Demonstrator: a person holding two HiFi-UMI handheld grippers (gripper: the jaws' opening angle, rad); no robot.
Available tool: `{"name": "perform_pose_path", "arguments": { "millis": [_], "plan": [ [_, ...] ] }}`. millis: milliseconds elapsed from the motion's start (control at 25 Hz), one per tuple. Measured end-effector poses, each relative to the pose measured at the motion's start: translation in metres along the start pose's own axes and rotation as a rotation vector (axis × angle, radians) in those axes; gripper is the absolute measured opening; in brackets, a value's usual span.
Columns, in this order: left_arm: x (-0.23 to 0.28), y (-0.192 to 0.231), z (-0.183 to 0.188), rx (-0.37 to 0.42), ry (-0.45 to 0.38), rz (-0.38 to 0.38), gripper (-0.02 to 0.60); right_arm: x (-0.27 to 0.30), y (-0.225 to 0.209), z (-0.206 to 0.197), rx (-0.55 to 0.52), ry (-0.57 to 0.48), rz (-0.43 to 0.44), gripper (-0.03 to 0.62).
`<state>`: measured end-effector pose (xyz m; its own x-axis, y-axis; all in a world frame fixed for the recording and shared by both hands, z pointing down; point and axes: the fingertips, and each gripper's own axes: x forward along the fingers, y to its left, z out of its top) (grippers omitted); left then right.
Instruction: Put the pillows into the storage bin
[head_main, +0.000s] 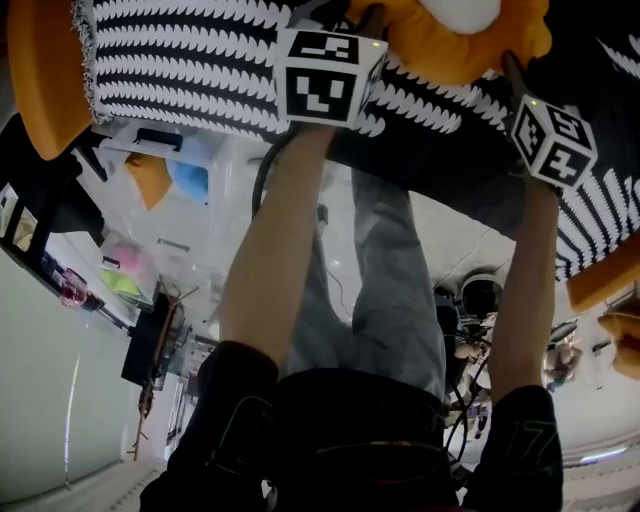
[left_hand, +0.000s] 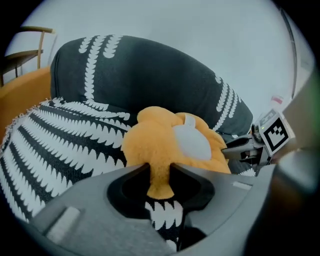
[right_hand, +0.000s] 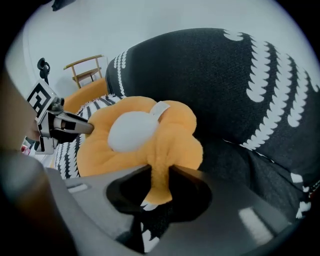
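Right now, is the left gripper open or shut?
Shut: the left gripper pinches a fold of the orange pillow between both jaws, seen in the left gripper view.

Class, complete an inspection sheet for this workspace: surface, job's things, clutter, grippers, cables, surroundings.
Surface: orange upholstered seat, mostly covered by pillows.
Job's things: orange flower-shaped plush pillow with a white centre lies on black-and-white leaf-patterned pillows; storage bin not identifiable.
Clutter: small mixed items on the floor, too small to name.
Grippers: left gripper and right gripper each pinch a fold of the orange pillow's edge.
Cables: dark cable curving beside the left forearm.
Surroundings: wooden chair against a pale wall.
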<state>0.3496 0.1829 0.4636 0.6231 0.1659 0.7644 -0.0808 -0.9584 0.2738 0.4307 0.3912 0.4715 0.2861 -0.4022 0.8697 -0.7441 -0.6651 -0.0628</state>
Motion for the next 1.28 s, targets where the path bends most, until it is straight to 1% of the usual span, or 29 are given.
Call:
{"name": "perform_pose_path", "arguments": {
  "millis": [40,120,200,280,440,600,800,1040,1160,1280],
  "plan": [
    [-0.001,0.000,-0.005,-0.005,-0.010,-0.010,0.108,0.002,0.006,-0.005,0.001,-0.001,-0.002,0.091],
    [-0.006,-0.003,-0.010,-0.029,-0.030,-0.041,0.084,0.002,0.013,-0.006,0.004,-0.003,-0.001,0.068],
    [-0.013,-0.004,-0.012,-0.058,-0.039,-0.076,0.064,-0.001,0.020,0.002,0.008,-0.013,0.005,0.051],
    [-0.022,0.001,-0.021,-0.090,-0.037,-0.096,0.057,-0.002,0.033,0.005,-0.004,-0.020,0.017,0.044],
    [-0.047,0.015,-0.042,-0.143,-0.045,-0.097,0.052,-0.007,0.065,0.005,-0.047,-0.025,0.046,0.036],
    [-0.078,0.030,-0.047,-0.168,-0.097,-0.099,0.046,-0.016,0.099,0.008,-0.066,-0.032,0.068,0.035],
    [-0.112,0.060,-0.059,-0.183,-0.144,-0.061,0.041,-0.021,0.147,0.008,-0.100,-0.046,0.110,0.028],
    [-0.163,0.103,-0.091,-0.227,-0.175,-0.009,0.041,-0.025,0.214,0.010,-0.168,-0.052,0.166,0.025],
    [-0.194,0.124,-0.111,-0.269,-0.193,0.029,0.041,-0.026,0.251,0.012,-0.203,-0.054,0.196,0.026],
    [-0.223,0.143,-0.135,-0.334,-0.216,0.075,0.041,-0.024,0.288,0.016,-0.255,-0.047,0.219,0.025]
  ]
}}
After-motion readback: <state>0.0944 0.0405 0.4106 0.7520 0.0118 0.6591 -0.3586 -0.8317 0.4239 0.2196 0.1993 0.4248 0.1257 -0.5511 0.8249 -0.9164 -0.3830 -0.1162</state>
